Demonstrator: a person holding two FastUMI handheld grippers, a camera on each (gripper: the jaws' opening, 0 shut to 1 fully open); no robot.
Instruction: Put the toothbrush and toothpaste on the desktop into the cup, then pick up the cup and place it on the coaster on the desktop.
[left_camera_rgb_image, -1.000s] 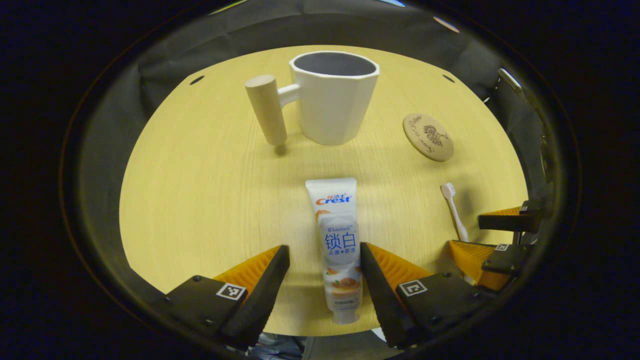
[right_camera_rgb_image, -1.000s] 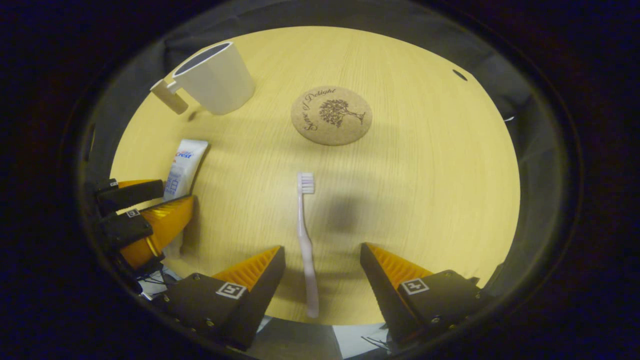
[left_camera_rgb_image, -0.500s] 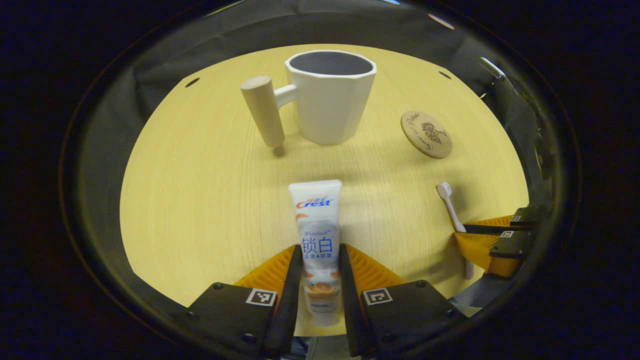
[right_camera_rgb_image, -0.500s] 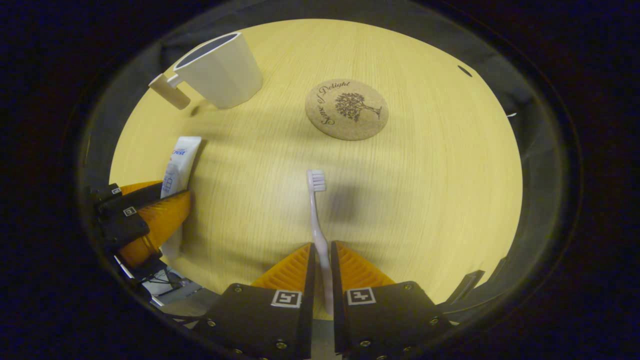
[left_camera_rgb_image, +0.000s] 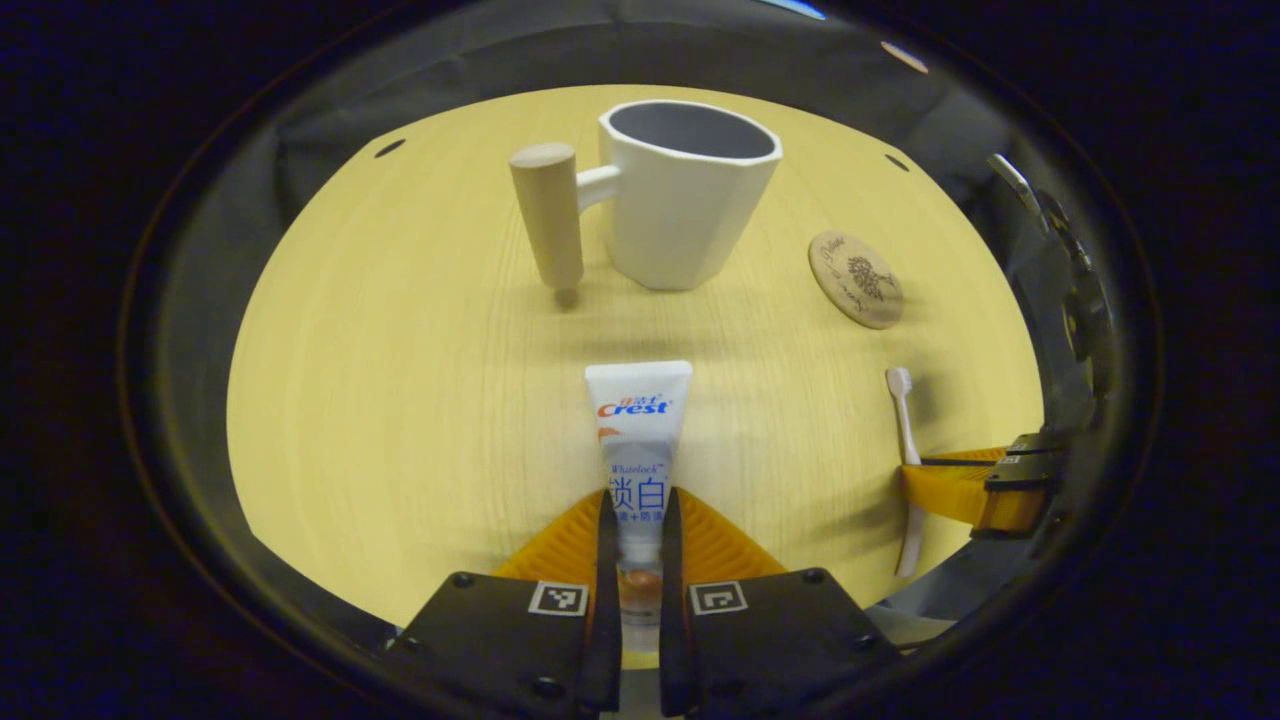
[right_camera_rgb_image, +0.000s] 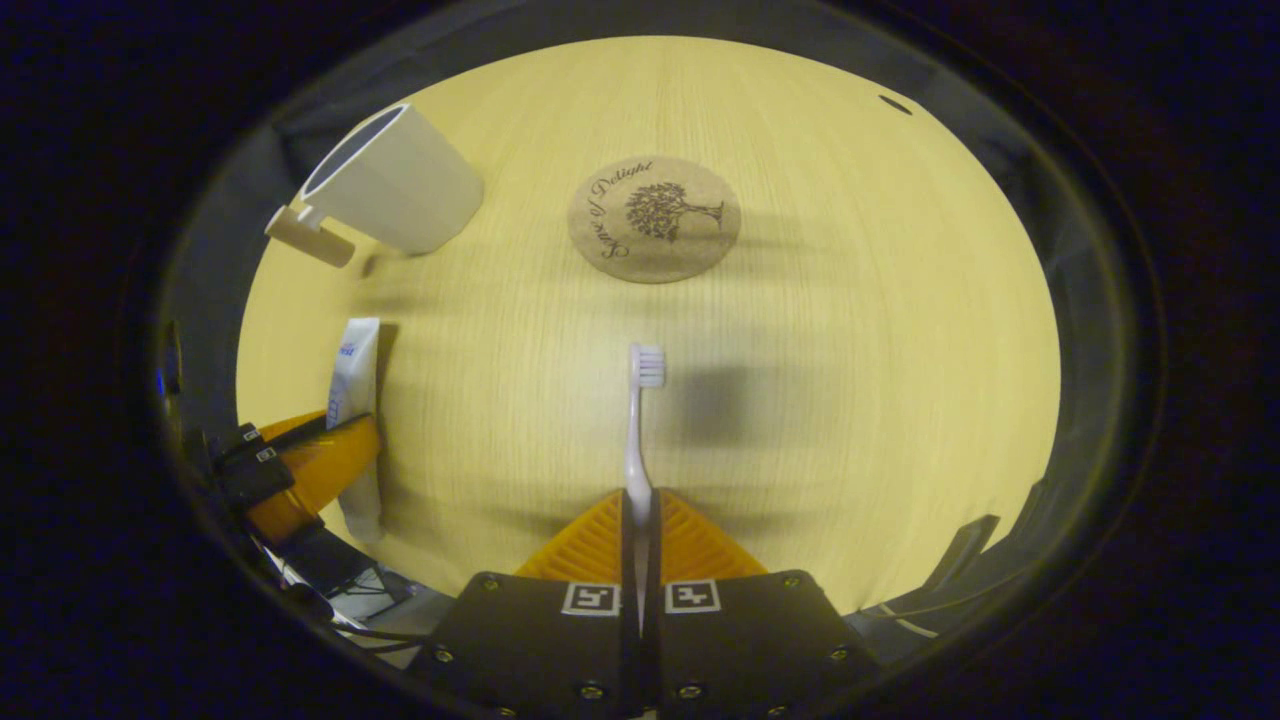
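In the left gripper view my left gripper (left_camera_rgb_image: 635, 520) is shut on the white toothpaste tube (left_camera_rgb_image: 638, 420), which points toward the white cup (left_camera_rgb_image: 690, 195) with its wooden handle (left_camera_rgb_image: 548, 225) on the left. In the right gripper view my right gripper (right_camera_rgb_image: 638, 510) is shut on the handle of the pale toothbrush (right_camera_rgb_image: 640, 410), bristle head forward. The round cork coaster (right_camera_rgb_image: 654, 218) lies beyond the brush, and the cup (right_camera_rgb_image: 395, 180) stands far left. The right gripper (left_camera_rgb_image: 975, 485) with the toothbrush (left_camera_rgb_image: 905, 420) shows at the right of the left gripper view; the left gripper (right_camera_rgb_image: 310, 470) with the toothpaste (right_camera_rgb_image: 355, 385) at lower left of the right gripper view.
The round light-wood table (left_camera_rgb_image: 400, 380) carries everything; its near edge runs just behind both grippers. The coaster (left_camera_rgb_image: 855, 280) lies right of the cup in the left gripper view. Dark cloth wall (left_camera_rgb_image: 480, 70) rings the table's far side.
Both grippers went from open around their objects to shut: the left on the toothpaste, the right on the toothbrush. The tube and brush now look slightly raised above the table.
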